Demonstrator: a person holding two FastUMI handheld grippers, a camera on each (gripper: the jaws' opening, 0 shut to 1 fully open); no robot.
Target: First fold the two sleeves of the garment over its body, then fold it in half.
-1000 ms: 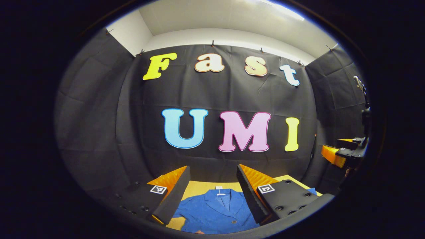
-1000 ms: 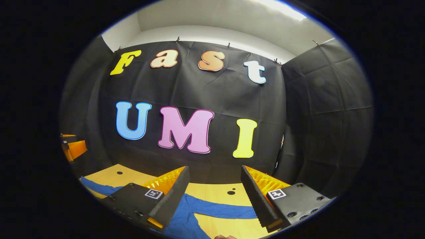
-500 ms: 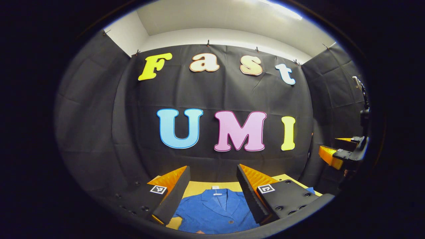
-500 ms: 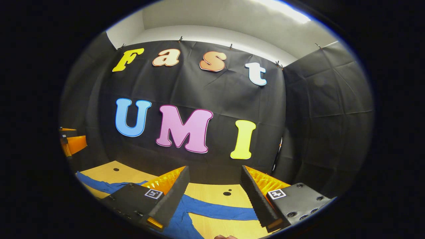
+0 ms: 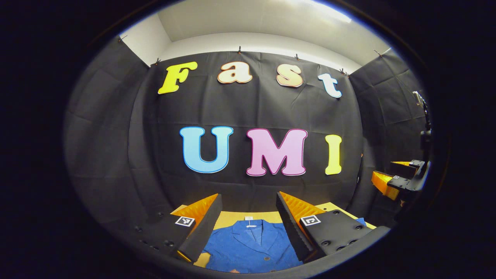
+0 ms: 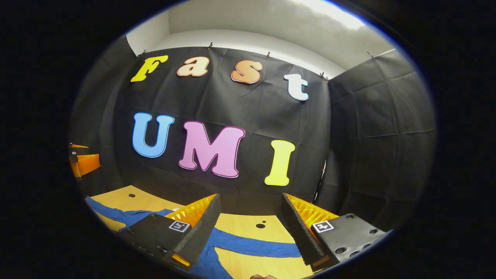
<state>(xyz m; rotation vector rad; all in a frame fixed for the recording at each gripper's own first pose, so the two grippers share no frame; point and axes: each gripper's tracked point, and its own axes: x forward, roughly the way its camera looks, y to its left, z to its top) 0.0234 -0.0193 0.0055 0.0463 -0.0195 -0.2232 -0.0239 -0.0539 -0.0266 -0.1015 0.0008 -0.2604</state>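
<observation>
A blue buttoned garment (image 5: 248, 248) lies flat on the wooden table (image 5: 232, 219), collar toward the far wall. My left gripper (image 5: 248, 201) hovers open above its collar and chest, nothing between the fingers. In the right gripper view one long blue sleeve (image 6: 255, 246) stretches sideways across the table (image 6: 244, 224), and the other part of the garment (image 6: 116, 213) trails off to the left. My right gripper (image 6: 252, 201) is open above that sleeve, holding nothing. The right gripper (image 5: 399, 180) also shows at the far right edge of the left gripper view, raised above the table.
Black cloth walls close the booth behind and at both sides. The tabletop has small dark holes (image 6: 260, 225). The left gripper (image 6: 83, 162) appears at the left edge of the right gripper view, up off the table.
Both views have drifted slightly, with the wall shifting left and the table showing a little more. The garment lies as before and both grippers stay open.
</observation>
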